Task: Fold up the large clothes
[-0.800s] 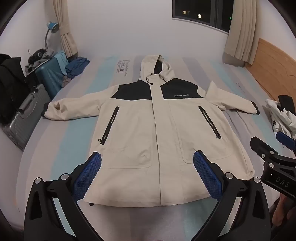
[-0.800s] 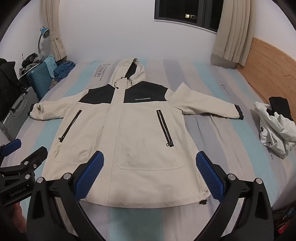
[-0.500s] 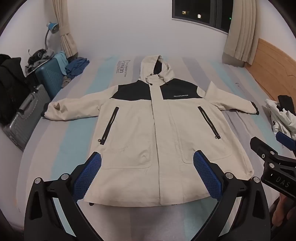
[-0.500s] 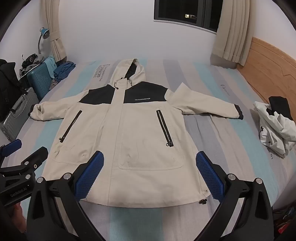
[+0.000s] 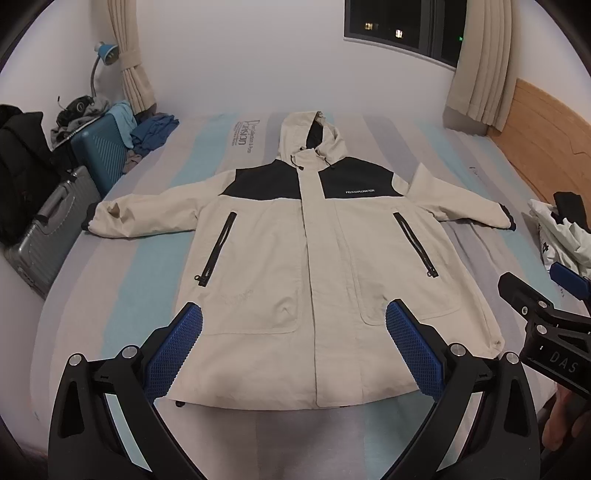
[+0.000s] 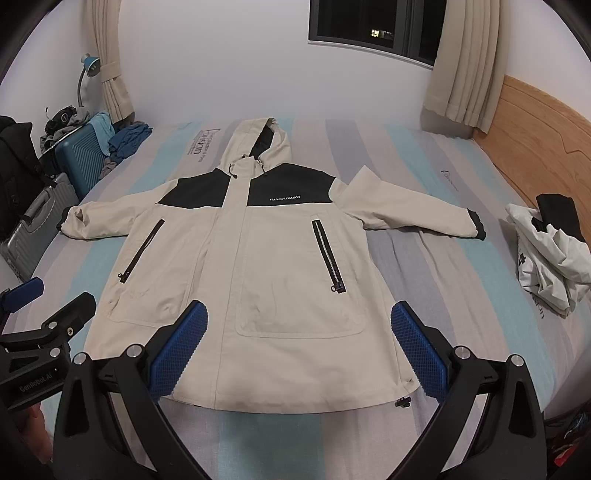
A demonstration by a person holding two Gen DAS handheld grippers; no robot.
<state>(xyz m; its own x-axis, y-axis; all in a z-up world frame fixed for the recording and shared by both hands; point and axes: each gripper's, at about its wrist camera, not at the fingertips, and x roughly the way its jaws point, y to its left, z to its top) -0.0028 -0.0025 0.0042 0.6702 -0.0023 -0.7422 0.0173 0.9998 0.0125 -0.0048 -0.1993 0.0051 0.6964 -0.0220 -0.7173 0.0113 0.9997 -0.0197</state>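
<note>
A cream hooded jacket (image 5: 280, 280) with black shoulder panels lies flat, front up, on the striped bed (image 5: 122, 280), both sleeves spread out sideways. My left gripper (image 5: 293, 321) hovers above its hem, jaws wide open, nothing between the blue pads (image 5: 173, 350). In the right wrist view the same jacket (image 6: 280, 280) lies below my right gripper (image 6: 299, 321), also open and holding nothing, over the hem's right half. Each gripper shows at the edge of the other's view: the right gripper (image 5: 546, 332) and the left gripper (image 6: 40, 332).
Two suitcases (image 5: 55, 221) and piled clothes (image 5: 151, 134) stand off the bed's left side. A crumpled white and black garment (image 6: 550, 254) lies at the bed's right edge by the wooden headboard (image 6: 543, 147). Curtains and a dark window (image 6: 373, 22) line the far wall.
</note>
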